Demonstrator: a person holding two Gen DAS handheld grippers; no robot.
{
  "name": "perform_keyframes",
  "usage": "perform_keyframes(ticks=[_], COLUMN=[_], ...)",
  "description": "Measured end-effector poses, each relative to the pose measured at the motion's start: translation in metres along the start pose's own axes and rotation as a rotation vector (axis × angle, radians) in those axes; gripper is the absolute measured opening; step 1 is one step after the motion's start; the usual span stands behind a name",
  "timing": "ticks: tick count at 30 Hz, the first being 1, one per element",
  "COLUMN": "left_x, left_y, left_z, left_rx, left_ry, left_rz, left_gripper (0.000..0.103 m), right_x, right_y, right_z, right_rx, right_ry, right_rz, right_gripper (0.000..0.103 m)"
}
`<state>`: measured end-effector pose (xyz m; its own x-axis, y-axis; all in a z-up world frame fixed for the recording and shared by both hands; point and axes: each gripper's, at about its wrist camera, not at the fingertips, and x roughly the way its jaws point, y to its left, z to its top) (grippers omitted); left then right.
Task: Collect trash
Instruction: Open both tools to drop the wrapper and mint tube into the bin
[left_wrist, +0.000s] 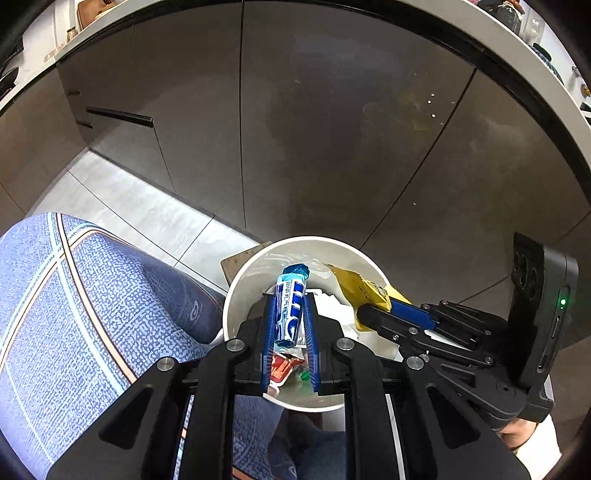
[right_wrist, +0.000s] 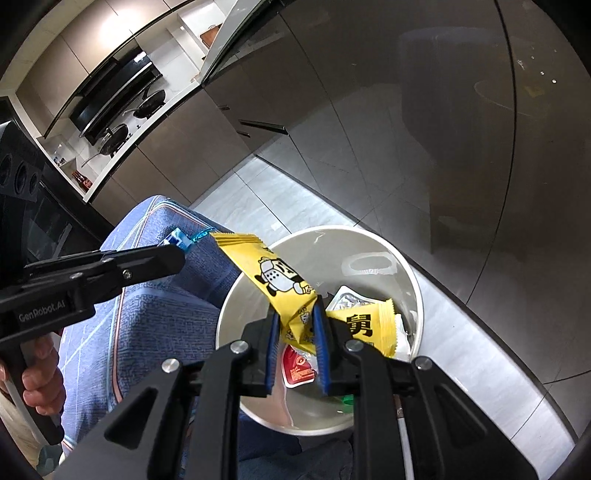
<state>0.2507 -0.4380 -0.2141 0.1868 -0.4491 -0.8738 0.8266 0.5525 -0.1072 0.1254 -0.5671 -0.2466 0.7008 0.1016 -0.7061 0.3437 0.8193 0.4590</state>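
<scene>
Left gripper (left_wrist: 290, 317) clamped blue-white wrapper (left_wrist: 290, 308); right gripper (right_wrist: 297, 332) clamped yellow snack wrapper (right_wrist: 275, 275); both hung over white bin (right_wrist: 406, 266). Risk: yellow wrapper's overhanging end could land outside rim.

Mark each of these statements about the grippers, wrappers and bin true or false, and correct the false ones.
1. The left gripper grips a blue-and-white wrapper. True.
2. The right gripper is empty. False: its jaws pinch a yellow snack wrapper.
3. The round white bin is empty. False: it already holds a red sachet and other wrappers.
4. Both grippers are over the bin. True.
5. The bin stands on a countertop. False: it stands on the tiled floor.
</scene>
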Motion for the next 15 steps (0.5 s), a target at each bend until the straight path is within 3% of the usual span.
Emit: perform_keyframes(ticks=[7,10,12,15], left_x=[0.003,0.001,0.0,-0.007], left_y=[-0.003,-0.002,-0.003,-0.002], left_z=[0.003,0.003,0.004,0.005], left_rx=[0.008,0.005,0.004,-0.006], left_ry=[-0.003,-0.009,-0.02,-0.056], left_rz=[0.011,0.017,0.026,0.041], left_gripper=[0.016,0.021,0.038,0.054], right_x=[0.01,0.011,0.012,0.012], right_y=[-0.001,0.0,0.003,0.008], right_z=[0.001,0.001,-0.001,-0.003], right_rx=[-0.014,-0.025,-0.048,-0.101], right_ry=[0.009,0.005,0.0,-0.007], right_rz=[-0.024,-0.029,-0.034,-0.062], right_gripper=[0.021,0.026,0.032,0.042])
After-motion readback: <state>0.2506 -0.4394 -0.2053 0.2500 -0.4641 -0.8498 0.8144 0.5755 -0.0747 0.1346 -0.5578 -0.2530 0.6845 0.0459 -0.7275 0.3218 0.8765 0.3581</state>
